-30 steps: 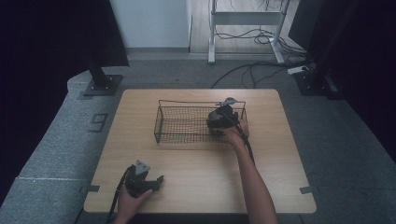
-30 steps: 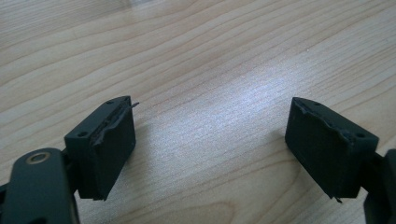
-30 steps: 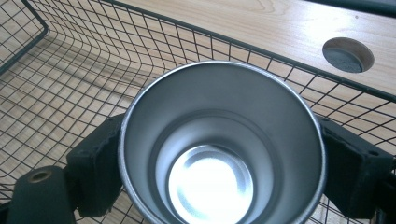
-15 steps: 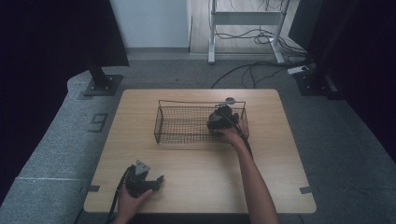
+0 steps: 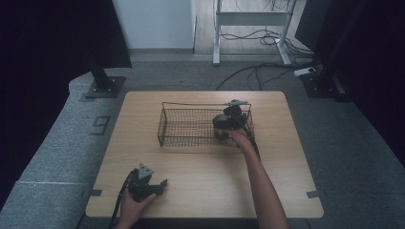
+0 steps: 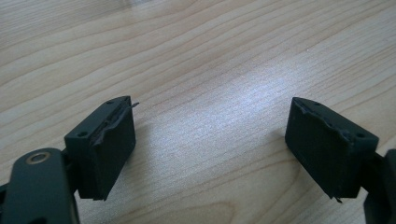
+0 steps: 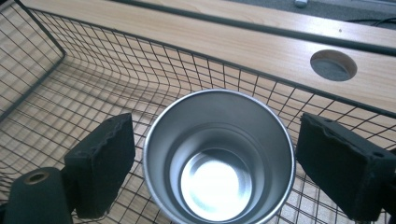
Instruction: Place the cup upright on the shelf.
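While the metal cup (image 7: 219, 161) is standing upright inside the wire basket (image 7: 70, 84), your right claw (image 7: 215, 161) is opening around it, pads just off its sides. Putting it in looks done; you are only left to pull away. Your left claw (image 6: 210, 149) is resting apart on the table (image 6: 196, 56).

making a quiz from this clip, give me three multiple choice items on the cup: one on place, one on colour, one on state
1. Where is the cup?
A in the wire basket
B on bare table
C on the floor
2. What colour is it?
A red
B silver
C blue
3. How does it stand?
A upside down
B on its side
C upright and empty

A: mesh lies under and around it. B: its metal shines silver. C: its mouth faces up, bottom bare, between the right gripper jaws, which have just been opening and stand apart from it.
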{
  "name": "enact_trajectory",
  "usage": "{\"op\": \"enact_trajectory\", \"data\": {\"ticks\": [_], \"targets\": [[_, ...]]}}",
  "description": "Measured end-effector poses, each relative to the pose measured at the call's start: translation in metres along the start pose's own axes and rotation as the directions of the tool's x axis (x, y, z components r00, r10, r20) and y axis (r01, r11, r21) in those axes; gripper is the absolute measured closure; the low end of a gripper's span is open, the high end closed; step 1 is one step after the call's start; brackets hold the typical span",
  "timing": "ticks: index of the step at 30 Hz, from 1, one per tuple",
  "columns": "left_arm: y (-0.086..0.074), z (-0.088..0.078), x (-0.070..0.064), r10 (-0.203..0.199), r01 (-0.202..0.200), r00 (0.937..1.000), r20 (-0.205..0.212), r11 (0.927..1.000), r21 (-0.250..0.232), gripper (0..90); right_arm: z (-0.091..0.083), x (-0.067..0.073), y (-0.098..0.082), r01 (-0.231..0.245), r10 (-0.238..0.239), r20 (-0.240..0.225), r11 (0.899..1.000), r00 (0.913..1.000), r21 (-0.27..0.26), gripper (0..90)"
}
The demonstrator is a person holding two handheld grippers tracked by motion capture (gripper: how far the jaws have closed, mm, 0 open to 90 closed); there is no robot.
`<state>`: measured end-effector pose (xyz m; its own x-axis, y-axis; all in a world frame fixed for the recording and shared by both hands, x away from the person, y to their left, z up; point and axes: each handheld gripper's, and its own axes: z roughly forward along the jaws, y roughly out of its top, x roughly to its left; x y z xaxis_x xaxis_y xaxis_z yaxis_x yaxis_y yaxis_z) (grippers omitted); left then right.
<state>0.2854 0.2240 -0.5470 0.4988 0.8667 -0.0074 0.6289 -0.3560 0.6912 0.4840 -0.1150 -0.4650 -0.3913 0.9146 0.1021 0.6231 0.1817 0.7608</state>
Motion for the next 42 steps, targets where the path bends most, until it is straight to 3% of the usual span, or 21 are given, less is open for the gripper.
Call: {"op": "enact_trajectory", "data": {"ticks": [2, 12, 18, 30, 36, 42], "targets": [[0.000, 0.000, 0.000, 0.000, 0.000, 1.0000, 0.000, 1.0000, 0.000, 16.1, -0.008, -0.002, -0.001, -0.011, 0.012, 0.001, 0.999, 0.9999, -0.034, 12.6], [0.000, 0.000, 0.000, 0.001, -0.001, 1.0000, 0.000, 1.0000, 0.002, 16.1, -0.030, -0.004, -0.009, -0.007, 0.004, -0.030, 0.996, 0.9995, -0.084, 14.3], [0.000, 0.000, 0.000, 0.001, -0.001, 1.0000, 0.000, 1.0000, 0.003, 16.1, -0.050, -0.003, -0.022, 0.022, -0.030, -0.061, 0.992, 0.9977, -0.121, 19.0], [0.000, 0.000, 0.000, 0.001, -0.001, 1.0000, -0.001, 1.0000, 0.002, 16.1, -0.085, 0.000, -0.067, 0.045, -0.067, -0.117, 0.982, 0.9909, -0.182, 22.3], [0.000, 0.000, 0.000, 0.001, -0.001, 1.0000, 0.000, 1.0000, 0.003, 16.1, -0.097, -0.003, -0.106, 0.061, -0.083, -0.123, 0.983, 0.9890, -0.172, 23.6], [0.000, 0.000, 0.000, 0.001, -0.001, 1.0000, -0.001, 1.0000, 0.002, 16.1, -0.103, -0.009, -0.129, 0.044, -0.063, -0.120, 0.986, 0.9908, -0.161, 24.0]]}}
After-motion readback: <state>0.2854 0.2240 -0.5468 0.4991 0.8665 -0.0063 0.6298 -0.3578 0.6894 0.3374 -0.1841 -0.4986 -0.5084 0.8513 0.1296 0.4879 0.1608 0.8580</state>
